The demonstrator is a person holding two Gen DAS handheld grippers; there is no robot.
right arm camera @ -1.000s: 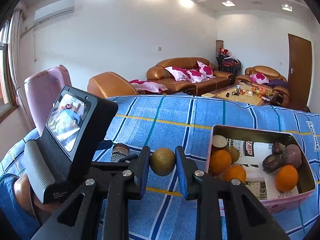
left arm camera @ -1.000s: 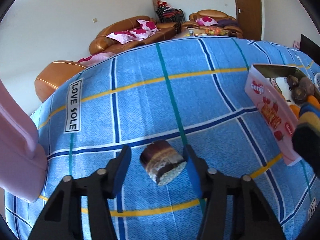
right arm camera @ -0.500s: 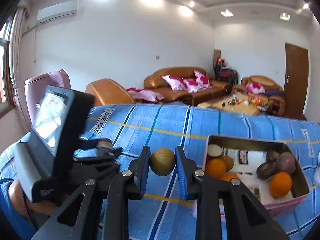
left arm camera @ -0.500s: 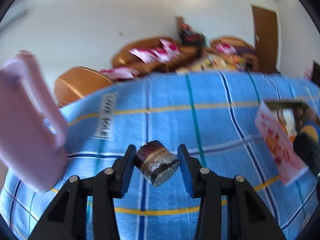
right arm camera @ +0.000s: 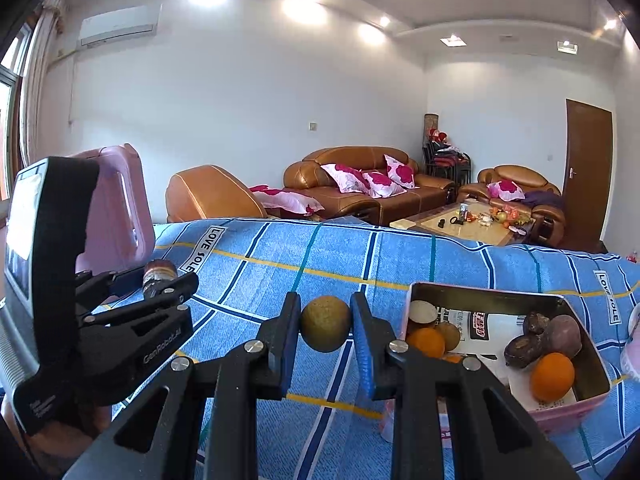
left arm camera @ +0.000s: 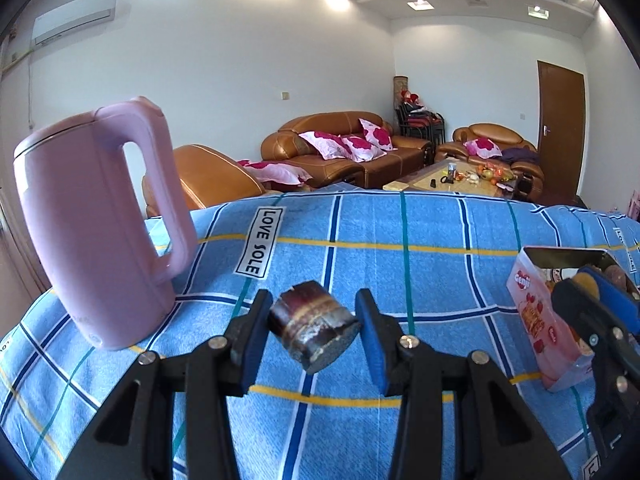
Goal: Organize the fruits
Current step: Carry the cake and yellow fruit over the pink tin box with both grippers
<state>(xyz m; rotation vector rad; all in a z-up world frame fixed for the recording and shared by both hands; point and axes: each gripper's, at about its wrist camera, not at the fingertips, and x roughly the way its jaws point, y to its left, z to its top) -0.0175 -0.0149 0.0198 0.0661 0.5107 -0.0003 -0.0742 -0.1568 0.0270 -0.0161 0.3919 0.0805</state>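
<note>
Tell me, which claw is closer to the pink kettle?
Left. The left claw, holding a dark fruit piece, is beside the pink kettle; the right claw is farther off, by the tin.

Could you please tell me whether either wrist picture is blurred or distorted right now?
Left wrist view: sharp, with the cut fruit piece crisp; fisheye bends the tablecloth lines and darkens the corners. Right wrist view: also sharp, ceiling lights flare, the tin edge curves.
</note>
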